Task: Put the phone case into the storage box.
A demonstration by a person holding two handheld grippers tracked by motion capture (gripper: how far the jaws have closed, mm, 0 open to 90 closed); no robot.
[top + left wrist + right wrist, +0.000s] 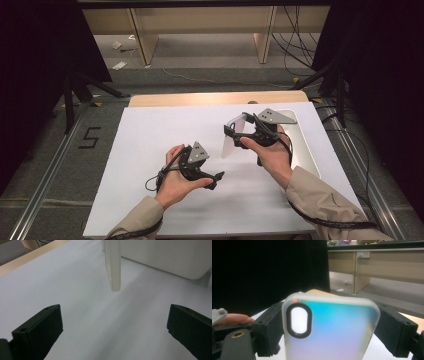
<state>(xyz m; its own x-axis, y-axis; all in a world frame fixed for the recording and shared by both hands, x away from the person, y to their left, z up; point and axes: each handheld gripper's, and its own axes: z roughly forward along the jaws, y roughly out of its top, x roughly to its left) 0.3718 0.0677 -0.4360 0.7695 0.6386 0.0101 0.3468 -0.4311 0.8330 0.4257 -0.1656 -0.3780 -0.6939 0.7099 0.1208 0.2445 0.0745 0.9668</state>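
A translucent white phone case (232, 140) with a black-ringed camera hole stands upright over the white sheet (145, 135). My right gripper (238, 125) is shut on it near its top. In the right gripper view the case (342, 315) shimmers blue between the two black jaws of that gripper (332, 330). My left gripper (215, 180) lies in the left hand, low and just left of the case, with its jaws wide apart and nothing in them. From the left gripper (112, 327) the case's edge (113, 267) hangs just above the sheet, straight ahead.
A white tray (306, 147) lies on the right side of the table, behind the right hand; its wall (170, 257) shows past the case. The wooden table edge (200, 98) runs along the far side. Cables trail from both grippers.
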